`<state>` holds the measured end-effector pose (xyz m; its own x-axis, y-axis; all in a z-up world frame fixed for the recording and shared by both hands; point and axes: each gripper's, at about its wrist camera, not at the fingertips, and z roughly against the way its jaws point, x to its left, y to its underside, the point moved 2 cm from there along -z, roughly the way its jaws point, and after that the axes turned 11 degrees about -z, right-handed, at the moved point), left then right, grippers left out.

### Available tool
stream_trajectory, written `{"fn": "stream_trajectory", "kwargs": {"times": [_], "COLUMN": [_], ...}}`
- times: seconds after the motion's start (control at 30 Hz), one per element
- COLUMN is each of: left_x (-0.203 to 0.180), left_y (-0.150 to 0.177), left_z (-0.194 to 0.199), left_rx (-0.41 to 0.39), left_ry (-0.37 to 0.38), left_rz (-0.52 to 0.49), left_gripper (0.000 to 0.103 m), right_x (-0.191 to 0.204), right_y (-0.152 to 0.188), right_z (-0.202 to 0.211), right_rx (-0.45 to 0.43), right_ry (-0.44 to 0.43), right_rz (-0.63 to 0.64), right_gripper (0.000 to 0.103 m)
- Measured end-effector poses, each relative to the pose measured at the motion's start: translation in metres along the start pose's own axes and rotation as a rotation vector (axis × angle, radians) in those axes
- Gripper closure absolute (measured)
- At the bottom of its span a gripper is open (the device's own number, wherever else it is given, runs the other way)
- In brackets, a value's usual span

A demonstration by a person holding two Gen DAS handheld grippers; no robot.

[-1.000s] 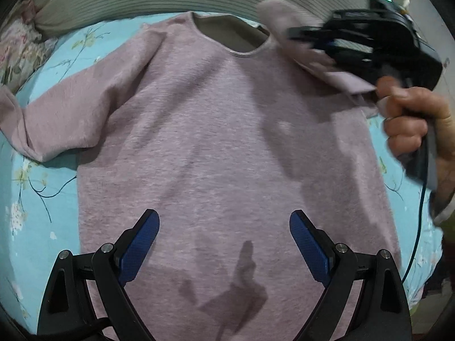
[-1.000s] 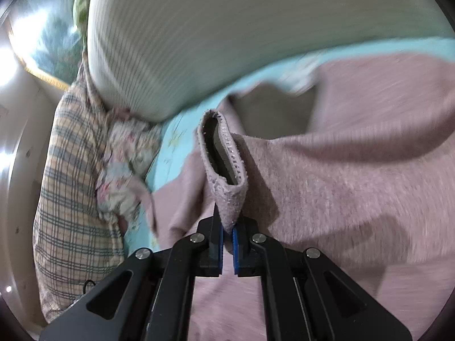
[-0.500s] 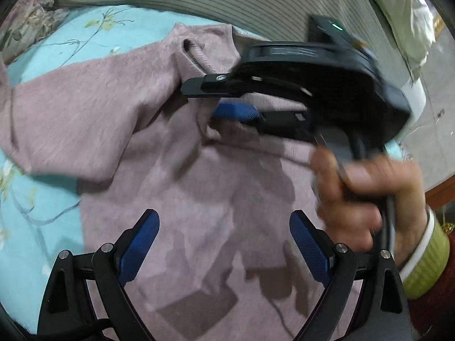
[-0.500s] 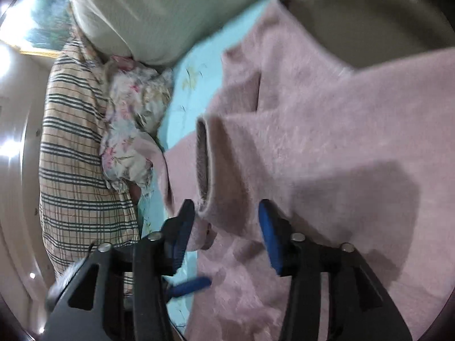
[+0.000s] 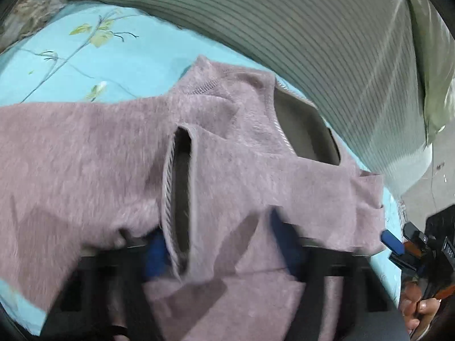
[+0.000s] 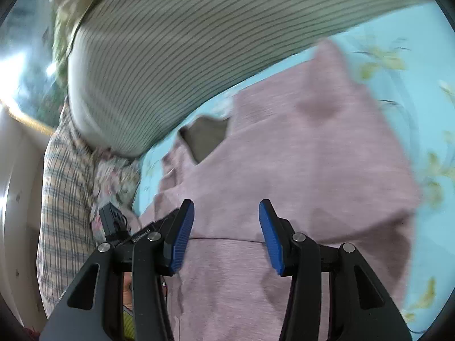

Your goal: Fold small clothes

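Observation:
A pink fuzzy sweater (image 5: pixel 85 156) lies on the blue flowered sheet (image 5: pixel 119 56), neckline (image 5: pixel 307 139) toward the pillow. One sleeve is folded across the chest, and its open cuff (image 5: pixel 179 193) lies by the other shoulder. My left gripper (image 5: pixel 219 244) is blurred and low over the cloth. Its jaws are closing with the cuff end of the sleeve between them, and the pads are still apart. My right gripper (image 6: pixel 226 241) hovers open over the sweater body (image 6: pixel 312 170) with nothing between its fingers. Its blue pad (image 5: pixel 392 241) and the holding hand (image 5: pixel 418 307) show at the left view's right edge.
A striped grey-green pillow (image 5: pixel 312 28) borders the sweater at the far side. A checked cloth (image 6: pixel 62 199) and a flowered cloth (image 6: pixel 113 176) lie heaped at the left of the right wrist view. Bare sheet (image 6: pixel 426 113) shows right of the sweater.
The right gripper carried the sleeve across the chest, opened, let the cuff drop and drew back to the right. The left gripper moved up to the cuff and its jaws narrowed a little.

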<state>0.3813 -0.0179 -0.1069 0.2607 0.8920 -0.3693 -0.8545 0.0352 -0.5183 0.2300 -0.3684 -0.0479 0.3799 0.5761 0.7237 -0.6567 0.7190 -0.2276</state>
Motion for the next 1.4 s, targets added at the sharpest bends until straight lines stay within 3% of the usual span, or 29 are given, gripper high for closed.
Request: {"fn": "stream_trajectory", "kwargs": {"times": [0.07, 0.2, 0.37, 0.5, 0.7, 0.73, 0.77, 0.8, 0.83, 0.93, 1.07, 1.17, 1.23, 1.33, 1.4], "left_x": [0.006, 0.008, 0.026, 0.038, 0.037, 0.036, 0.033, 0.031, 0.029, 0.021, 0.006, 0.003, 0.005, 0.004, 0.003], "left_y": [0.002, -0.002, -0.012, -0.012, -0.002, 0.0, 0.002, 0.005, 0.007, 0.009, 0.014, 0.017, 0.018, 0.018, 0.021], "left_z": [-0.007, 0.008, 0.045, 0.062, 0.071, 0.071, 0.068, 0.069, 0.069, 0.067, 0.056, 0.041, 0.036, 0.037, 0.045], "left_rx": [0.025, 0.005, -0.03, -0.033, -0.049, -0.045, -0.042, -0.039, -0.037, -0.033, -0.007, 0.021, 0.036, 0.047, 0.045], "left_ry": [0.005, -0.071, -0.214, -0.232, -0.254, -0.252, -0.25, -0.248, -0.249, -0.23, -0.204, -0.228, -0.235, -0.231, -0.222], "left_rz": [-0.025, -0.124, -0.2, -0.215, -0.172, -0.163, -0.154, -0.15, -0.149, -0.137, -0.164, -0.171, -0.16, -0.149, -0.141], "left_gripper": [0.097, 0.098, 0.099, 0.099, 0.099, 0.099, 0.099, 0.099, 0.099, 0.099, 0.099, 0.099, 0.098, 0.095, 0.082], "right_x": [-0.005, -0.014, -0.038, -0.049, -0.053, -0.054, -0.054, -0.055, -0.057, -0.057, -0.061, -0.043, -0.029, -0.016, -0.01], "right_y": [-0.003, -0.017, -0.044, -0.059, -0.065, -0.065, -0.066, -0.068, -0.072, -0.079, -0.076, -0.071, -0.061, -0.039, -0.024], "right_z": [0.008, 0.028, 0.044, 0.028, -0.024, -0.031, -0.034, -0.033, -0.024, -0.006, -0.016, 0.0, 0.013, 0.013, 0.008], "right_rx": [-0.03, -0.115, -0.187, -0.155, -0.025, -0.017, -0.012, -0.006, -0.034, -0.096, -0.067, -0.155, -0.19, -0.13, -0.09], "right_ry": [0.01, 0.057, 0.18, 0.242, 0.295, 0.303, 0.297, 0.3, 0.3, 0.337, 0.403, 0.502, 0.462, 0.364, 0.344], "right_rz": [-0.013, -0.009, -0.017, 0.009, 0.088, 0.106, 0.114, 0.102, 0.082, 0.086, 0.115, 0.165, 0.181, 0.202, 0.206], "right_gripper": [0.054, 0.054, 0.054, 0.054, 0.054, 0.057, 0.072, 0.095, 0.096, 0.096, 0.096, 0.09, 0.087, 0.079, 0.077]}}
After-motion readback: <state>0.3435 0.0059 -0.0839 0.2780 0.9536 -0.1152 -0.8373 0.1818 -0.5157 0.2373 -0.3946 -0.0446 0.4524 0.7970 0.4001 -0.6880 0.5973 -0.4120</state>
